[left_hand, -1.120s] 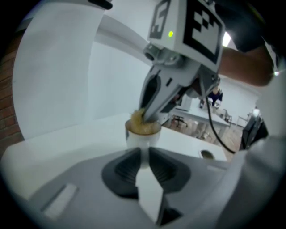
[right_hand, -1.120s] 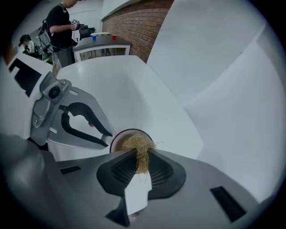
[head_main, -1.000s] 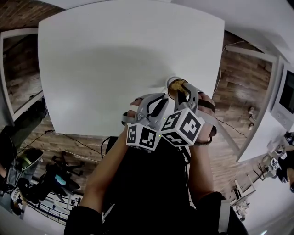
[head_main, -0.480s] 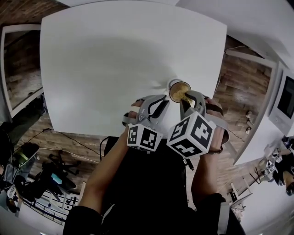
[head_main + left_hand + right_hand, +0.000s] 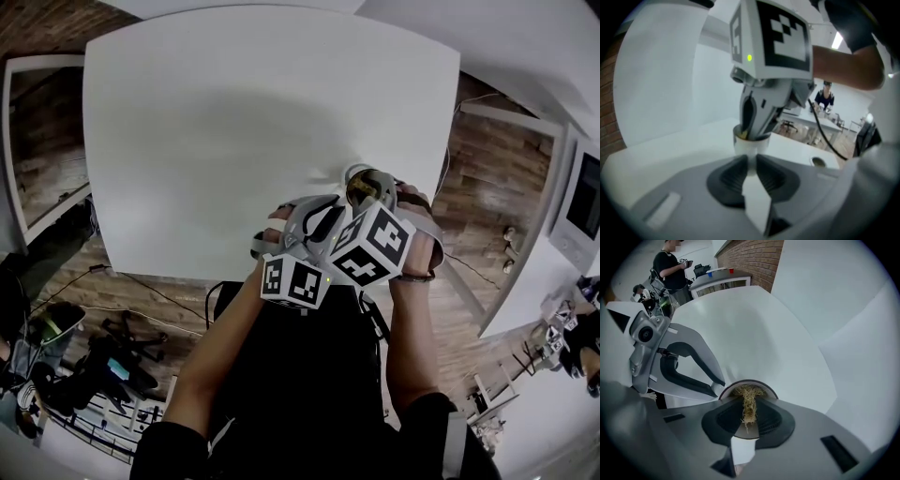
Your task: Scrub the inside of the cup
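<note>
A small white cup (image 5: 357, 176) stands on the white table (image 5: 234, 122) near its front right corner. My left gripper (image 5: 330, 208) is shut on the cup's near wall (image 5: 749, 144), which sits pinched between the dark pads (image 5: 732, 174). From above, my right gripper (image 5: 371, 195) reaches down into the cup's mouth. It is shut on a straw-coloured fibre scrubber (image 5: 749, 405), whose tuft spreads inside the cup's rim (image 5: 761, 385). In the left gripper view the right gripper's fingers (image 5: 758, 123) dip into the cup. The cup's bottom is hidden.
The table's right edge (image 5: 441, 159) runs close beside the cup, with wooden floor (image 5: 487, 178) beyond it. Further tables and a standing person (image 5: 671, 269) are in the background. Cables and gear lie on the floor at lower left (image 5: 103, 356).
The right gripper has swung up and left over the cup, so its marker cube now hides most of the cup's mouth. The left gripper and the cup have stayed where they were.
</note>
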### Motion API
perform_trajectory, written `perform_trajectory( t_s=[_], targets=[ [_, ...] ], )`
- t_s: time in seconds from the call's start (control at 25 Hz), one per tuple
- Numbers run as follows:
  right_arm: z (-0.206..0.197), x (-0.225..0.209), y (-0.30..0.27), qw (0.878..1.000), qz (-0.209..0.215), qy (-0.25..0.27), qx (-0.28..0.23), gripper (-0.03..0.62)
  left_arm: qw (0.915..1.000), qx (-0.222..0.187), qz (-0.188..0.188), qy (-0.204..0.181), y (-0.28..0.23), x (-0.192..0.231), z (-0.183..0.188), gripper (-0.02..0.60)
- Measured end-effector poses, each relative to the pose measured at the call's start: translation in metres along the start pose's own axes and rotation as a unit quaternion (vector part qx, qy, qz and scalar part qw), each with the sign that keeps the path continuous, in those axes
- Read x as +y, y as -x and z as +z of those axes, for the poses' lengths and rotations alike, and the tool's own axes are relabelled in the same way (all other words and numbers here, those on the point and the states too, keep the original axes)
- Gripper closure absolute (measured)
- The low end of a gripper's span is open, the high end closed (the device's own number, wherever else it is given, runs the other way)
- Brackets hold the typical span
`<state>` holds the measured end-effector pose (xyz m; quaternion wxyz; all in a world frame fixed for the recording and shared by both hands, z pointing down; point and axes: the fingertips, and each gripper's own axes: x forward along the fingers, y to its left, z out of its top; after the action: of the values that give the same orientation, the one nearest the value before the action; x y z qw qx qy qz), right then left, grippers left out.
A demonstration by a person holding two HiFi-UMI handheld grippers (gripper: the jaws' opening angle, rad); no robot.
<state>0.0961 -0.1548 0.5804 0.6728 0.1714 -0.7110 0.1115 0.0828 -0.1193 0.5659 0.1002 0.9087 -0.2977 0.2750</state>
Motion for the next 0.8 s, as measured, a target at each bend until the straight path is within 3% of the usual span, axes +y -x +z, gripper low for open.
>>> perform_trajectory(
  t_s=[0.28, 0.48, 0.64, 0.8],
  targets=[
    [-0.006, 0.009, 0.036, 0.994, 0.048, -0.069, -0.069, 0.54, 1.0, 0.004, -0.006, -0.002, -0.001, 0.001, -0.002, 0.52],
    [-0.009, 0.004, 0.082, 0.987, 0.018, -0.104, -0.123, 0.54, 0.9999, 0.008, -0.007, 0.002, 0.0, 0.001, -0.005, 0.52],
    [-0.013, -0.009, 0.115, 0.965, -0.029, -0.167, -0.198, 0.54, 0.9998, 0.019, -0.007, -0.002, 0.0, 0.001, -0.008, 0.518],
    [-0.025, -0.016, 0.148, 0.924, -0.081, -0.237, -0.288, 0.54, 0.9995, 0.026, -0.021, -0.002, 0.009, 0.001, -0.011, 0.482]
  ],
)
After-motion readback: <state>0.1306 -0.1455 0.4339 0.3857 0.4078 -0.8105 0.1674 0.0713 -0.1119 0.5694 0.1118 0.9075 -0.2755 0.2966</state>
